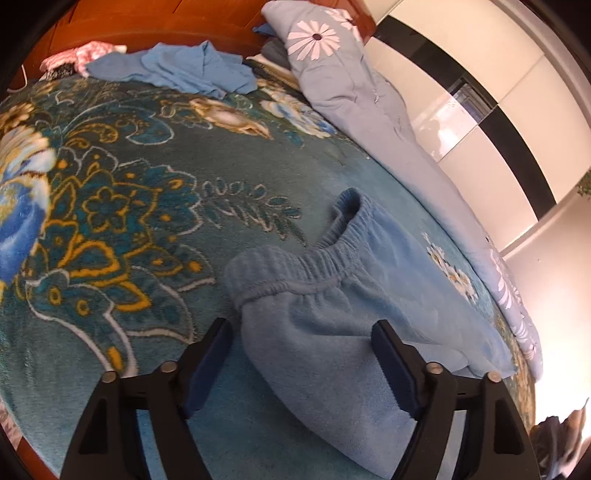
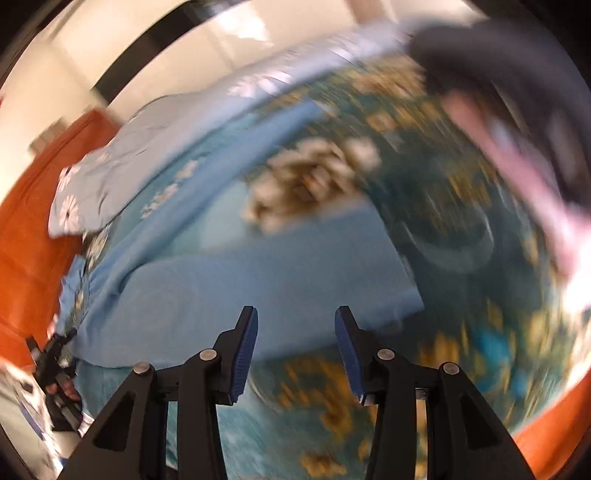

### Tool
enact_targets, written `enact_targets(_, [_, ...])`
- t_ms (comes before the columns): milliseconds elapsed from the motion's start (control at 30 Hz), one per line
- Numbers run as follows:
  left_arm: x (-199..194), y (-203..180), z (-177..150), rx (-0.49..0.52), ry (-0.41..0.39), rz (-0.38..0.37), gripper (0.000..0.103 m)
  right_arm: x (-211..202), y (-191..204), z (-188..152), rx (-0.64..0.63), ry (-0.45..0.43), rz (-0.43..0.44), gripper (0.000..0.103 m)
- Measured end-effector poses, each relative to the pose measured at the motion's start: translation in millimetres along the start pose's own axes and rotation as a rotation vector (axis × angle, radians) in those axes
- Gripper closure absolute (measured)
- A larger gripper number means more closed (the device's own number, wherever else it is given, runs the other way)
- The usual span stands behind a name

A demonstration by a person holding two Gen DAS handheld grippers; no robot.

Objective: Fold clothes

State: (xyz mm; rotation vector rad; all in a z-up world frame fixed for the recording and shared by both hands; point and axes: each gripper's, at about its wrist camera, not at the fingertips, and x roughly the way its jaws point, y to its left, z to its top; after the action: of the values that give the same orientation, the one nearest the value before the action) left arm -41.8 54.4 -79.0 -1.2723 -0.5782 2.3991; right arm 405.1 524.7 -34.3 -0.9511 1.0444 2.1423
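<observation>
Left hand-held gripper [image 1: 301,341]: jaws spread wide, empty, held low over the near part of the light blue fleece trousers [image 1: 332,332]. One blue-padded finger [image 1: 207,365] stands over the bed cover just left of the garment; the other finger overlaps the fabric, and contact cannot be judged.

The trousers lie on the bed, waistband [image 1: 295,258] turned away from this gripper, elastic gathered and partly gaping open. The legs run back past the jaws and out of the left wrist view.

Under the garment: a teal bed blanket [image 1: 129,221] with gold and blue floral pattern. Farther on, near the headboard [image 1: 147,26], a crumpled blue garment [image 1: 177,70] and, beside it, a pink-and-white cloth [image 1: 88,53]. Along the bed's far side lies a pale blue quilt [image 1: 332,74] printed with white daisies; beyond it stands a glossy white wardrobe [image 1: 480,92] with dark bands.

Right hand-held gripper [image 2: 295,332]: jaws likewise spread, holding nothing, above the blanket just short of the trouser hem. This view is heavily motion-blurred. The trousers [image 2: 240,288] stretch flat away from the jaws towards the left gripper [image 2: 51,362], seen small at the lower left edge. A dark and pink blurred form [image 2: 517,147] at upper right cannot be identified.
</observation>
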Motion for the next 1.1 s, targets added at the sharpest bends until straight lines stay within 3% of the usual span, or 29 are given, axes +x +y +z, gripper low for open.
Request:
enact_targets(333, [1.0, 1.5, -8.4, -0.035, -0.039, -0.111, 0.0, 30.1, -27.1, -15.5, 0.29, -0.067, 0.252, 0.058])
enact_targets(500, [6.8, -10.9, -12.9, 0.076, -0.021, -0.058, 0.0, 40.6, -20.0, -14.7, 0.298, -0.091, 0.286, 0.058])
enact_targets(667, [11.1, -17.8, -14.9, 0.103, -0.017, -0.008, 0.0, 45.7, -11.6, -17.1, 0.26, -0.09, 0.286, 0.058])
enact_targets(833, [17.6, -23.6, -14.3, 0.152, 0.018, 0.037, 0.0, 46.3, -4.6, -18.4, 0.231, -0.087, 0.295, 0.042])
enact_targets(967, [19.0, -22.9, -10.9, 0.143, 0.042, 0.033, 0.0, 47.5, -2.0, -19.2, 0.235, -0.09, 0.308, 0.041])
enact_targets(1100, [11.1, -9.6, -7.4, 0.02, 0.013, -0.036, 0.0, 48.8, 0.6, -19.9, 0.24, -0.092, 0.322, 0.041])
